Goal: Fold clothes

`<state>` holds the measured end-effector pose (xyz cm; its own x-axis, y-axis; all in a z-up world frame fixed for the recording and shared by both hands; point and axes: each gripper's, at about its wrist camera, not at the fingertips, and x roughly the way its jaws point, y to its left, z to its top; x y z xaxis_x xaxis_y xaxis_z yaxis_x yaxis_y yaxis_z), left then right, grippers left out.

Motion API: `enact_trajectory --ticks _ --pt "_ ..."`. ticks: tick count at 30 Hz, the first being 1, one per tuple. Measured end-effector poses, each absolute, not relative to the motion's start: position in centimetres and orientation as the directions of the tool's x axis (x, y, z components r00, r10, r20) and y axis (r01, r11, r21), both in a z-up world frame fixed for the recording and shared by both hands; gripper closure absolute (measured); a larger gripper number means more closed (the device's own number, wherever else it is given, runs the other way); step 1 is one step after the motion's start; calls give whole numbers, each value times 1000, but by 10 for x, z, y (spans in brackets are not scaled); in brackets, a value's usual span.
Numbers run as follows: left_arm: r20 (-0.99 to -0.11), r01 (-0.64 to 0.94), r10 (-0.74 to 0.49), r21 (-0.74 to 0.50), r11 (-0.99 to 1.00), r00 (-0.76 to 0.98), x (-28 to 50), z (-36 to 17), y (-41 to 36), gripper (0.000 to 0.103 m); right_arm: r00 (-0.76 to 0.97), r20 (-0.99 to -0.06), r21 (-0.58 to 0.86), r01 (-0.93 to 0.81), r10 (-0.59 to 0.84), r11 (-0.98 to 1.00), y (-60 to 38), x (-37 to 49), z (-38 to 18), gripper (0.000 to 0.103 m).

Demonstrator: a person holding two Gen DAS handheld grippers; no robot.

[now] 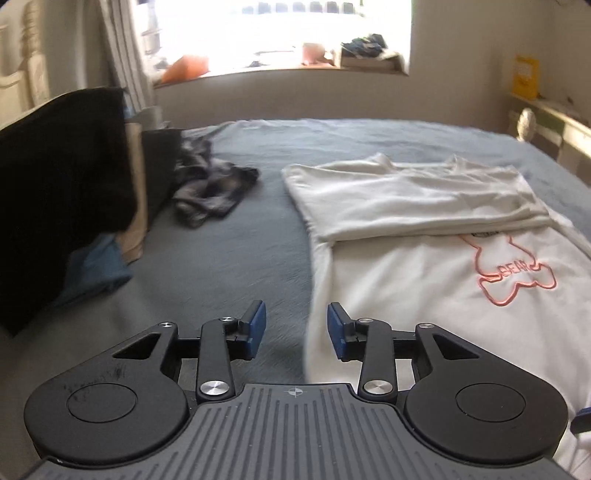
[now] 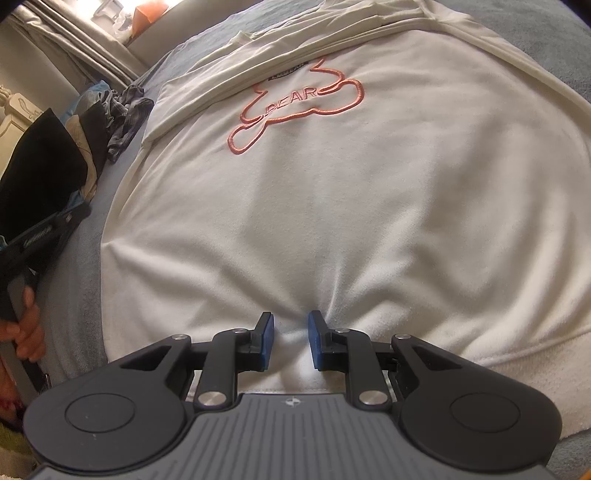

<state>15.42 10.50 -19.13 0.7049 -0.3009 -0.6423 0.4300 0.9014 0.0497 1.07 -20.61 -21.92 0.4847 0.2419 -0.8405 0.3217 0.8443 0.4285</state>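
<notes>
Sweatshirt (image 2: pixel 332 203): white, laid out on the bed cover (image 1: pixel 240 258), chest side up. Pink stitched outline (image 2: pixel 295 107) on the chest, with the lettering "BEAR" inside it. Upper part folded down over itself in a flat band (image 1: pixel 406 195) (top of the outline tucked under that band).

Right gripper (image 2: pixel 291 325): pads closed on a pinch of the sweatshirt just above the lower hem, with creases fanning out from the pinch. Hem itself partly covered by the gripper body.

Left gripper (image 1: pixel 297 317): jaws parted, nothing between the pads, held over the cover at the sweatshirt's side edge. Seen also at the left border of the right wrist view, gripped by a hand (image 2: pixel 26 328) (only the fingers in frame).

Stack of clothes (image 1: pixel 55 184): black on top, tan, grey and blue layers beneath, at the left side of the bed; cut off by the frame. Crumpled dark checked garment (image 1: pixel 210 184) just beside it, well apart from the sweatshirt.

Bed cover: grey-blue, lightly rumpled. Window (image 1: pixel 277 33): overexposed. Sill (image 1: pixel 295 72): orange items and a dark heap, too blurred to identify. Striped curtain (image 1: pixel 125 55) to the left; yellow box (image 1: pixel 524 75) on a shelf to the right.
</notes>
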Motion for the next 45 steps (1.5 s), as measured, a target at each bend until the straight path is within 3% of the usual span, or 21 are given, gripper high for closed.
enact_trajectory --ticks 10,12,14,15,24,25,29,30,39,45 --pt "-735 455 -274 53 889 620 221 -227 67 67 487 -839 430 322 242 844 -207 11 -220 82" --pt "-735 467 -277 61 882 619 226 -229 66 71 488 -837 438 324 248 839 -208 10 -221 82" --pt "-732 470 -259 93 878 630 228 -229 65 89 488 -835 444 325 254 835 -209 10 -222 82" --pt "-728 468 -242 121 875 641 227 -229 64 92 489 -834 447 325 257 833 -209 10 -222 82" --pt "-700 478 -192 238 846 688 222 -232 57 94 497 -820 480 330 283 812 -215 8 -225 82" --pt "-699 485 -196 241 841 688 222 -231 58 91 498 -820 481 330 284 812 -215 8 -225 82" --pt "-693 468 -195 227 854 694 220 -222 73 57 501 -817 486 328 287 810 -215 7 -225 82" --pt "-687 459 -201 214 862 698 218 -218 79 54 501 -816 487 328 288 809 -215 7 -225 82" --pt "-580 452 -239 254 855 779 166 -181 98 51 501 -817 486 329 287 809 -214 7 -225 82" --pt "-660 626 -393 151 765 640 116 -177 97 51 500 -819 481 331 282 812 -212 7 -224 82"
